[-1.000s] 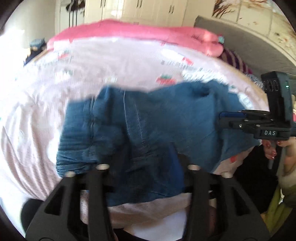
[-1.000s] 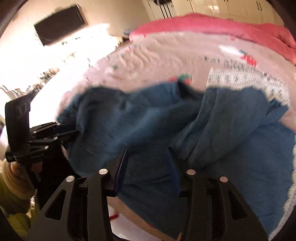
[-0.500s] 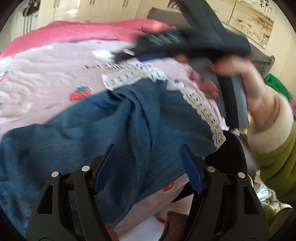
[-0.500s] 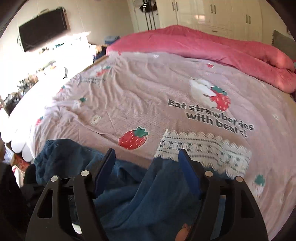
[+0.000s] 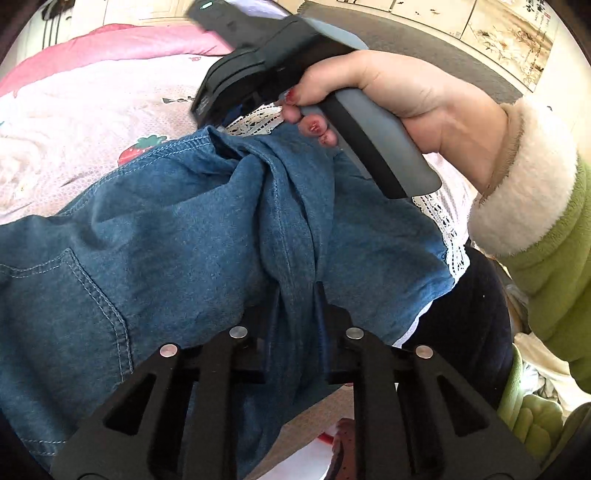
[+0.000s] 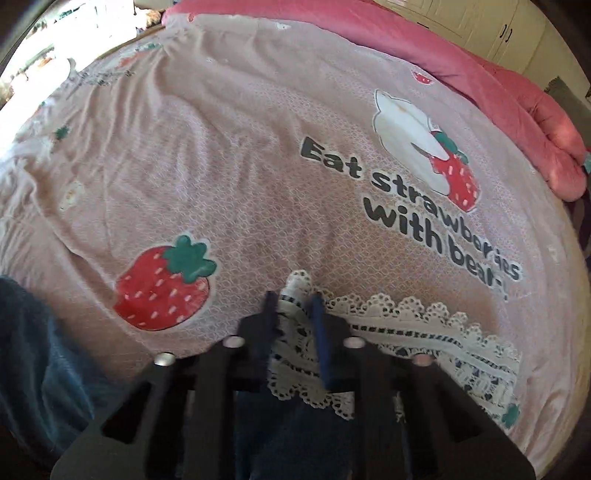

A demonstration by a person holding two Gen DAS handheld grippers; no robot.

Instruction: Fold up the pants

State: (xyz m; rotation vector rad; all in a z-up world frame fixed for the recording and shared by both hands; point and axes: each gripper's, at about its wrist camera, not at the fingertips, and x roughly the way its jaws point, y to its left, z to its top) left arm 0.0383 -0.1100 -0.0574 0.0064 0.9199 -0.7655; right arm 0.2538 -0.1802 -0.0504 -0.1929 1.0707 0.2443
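Observation:
The blue denim pants (image 5: 166,236) lie crumpled on the pink strawberry bedsheet (image 5: 74,122) at the bed's near edge. My left gripper (image 5: 295,295) is shut on a bunched fold of the pants. My right gripper (image 6: 291,306), seen from the side in the left wrist view (image 5: 218,110), sits at the far hem of the pants; its jaws stand close together over white lace trim (image 6: 406,332). Denim shows below its fingers (image 6: 55,369), but what it pinches is hidden.
A pink quilt (image 6: 498,92) is piled along the far side of the bed. A person's hand (image 5: 406,96) with a green sleeve (image 5: 554,258) holds the right gripper. White wardrobes (image 6: 498,26) stand behind the bed.
Both grippers have closed from wide open. My left one has pinched a fold of the pants, and my right one has dropped lower toward the lace trim.

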